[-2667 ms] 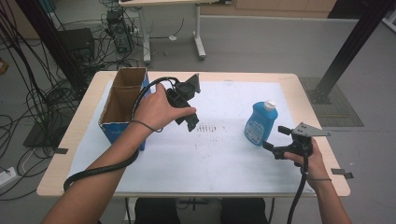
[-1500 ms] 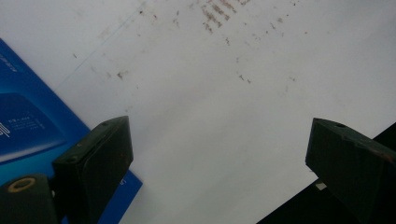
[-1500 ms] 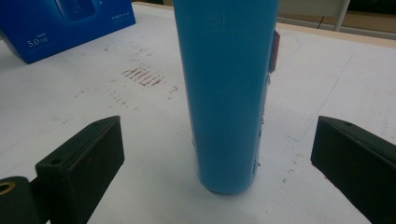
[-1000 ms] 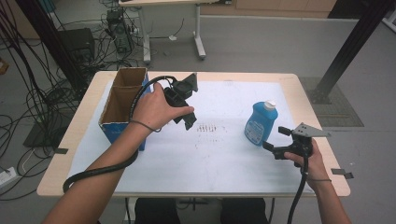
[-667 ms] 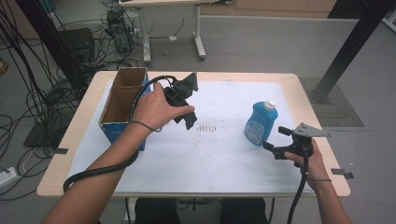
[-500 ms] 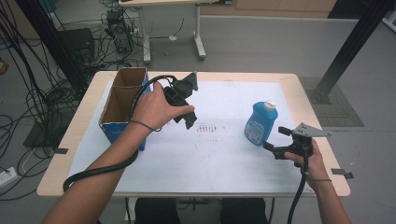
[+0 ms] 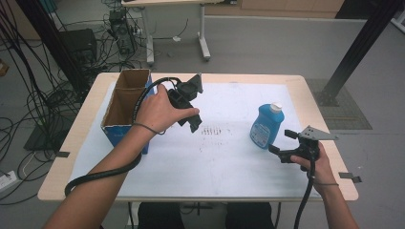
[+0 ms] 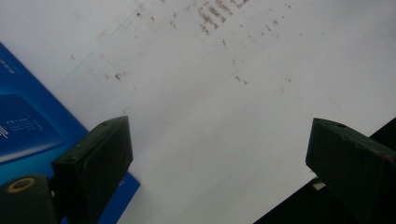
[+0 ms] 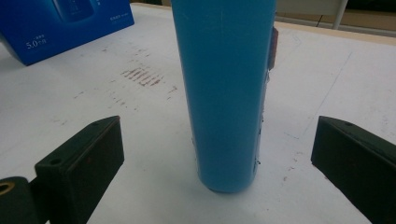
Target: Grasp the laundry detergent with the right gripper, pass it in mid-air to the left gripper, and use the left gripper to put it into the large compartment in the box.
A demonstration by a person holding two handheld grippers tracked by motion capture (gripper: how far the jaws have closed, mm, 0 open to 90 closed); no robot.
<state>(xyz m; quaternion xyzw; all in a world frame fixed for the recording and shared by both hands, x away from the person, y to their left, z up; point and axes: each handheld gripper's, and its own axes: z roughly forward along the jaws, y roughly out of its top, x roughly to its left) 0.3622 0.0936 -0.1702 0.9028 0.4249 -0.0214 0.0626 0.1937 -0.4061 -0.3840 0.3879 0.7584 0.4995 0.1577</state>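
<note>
"Blue bottle [image 7: 266, 126] is standing on the white table sheet [image 7: 229, 157], over on my right side. My right gripper [image 7: 282, 145] is just beside it, low down, and its jaws are wide apart with nothing in them. Looking along those jaws, the bottle [image 9: 224, 93] stands right in the gap between them, but a bit farther off."

"What could go wrong?"

"The bottle is tall and thin. If I push in too fast, one jaw could bump it before the other one does, and it would tip over or slide away. It looks smooth too, so if I squeeze too low or too softly it could slip out when I lift."

"And your other hand?"

"My left gripper [image 7: 188, 102] is up in the air next to the open box [image 7: 125, 112]. Its jaws are wide apart too, and they hold nothing. I think it is clear of the box, but I cannot tell for sure from above. If I swing it down without looking, it could knock the box or catch its cable [image 7: 100, 172]."
</note>
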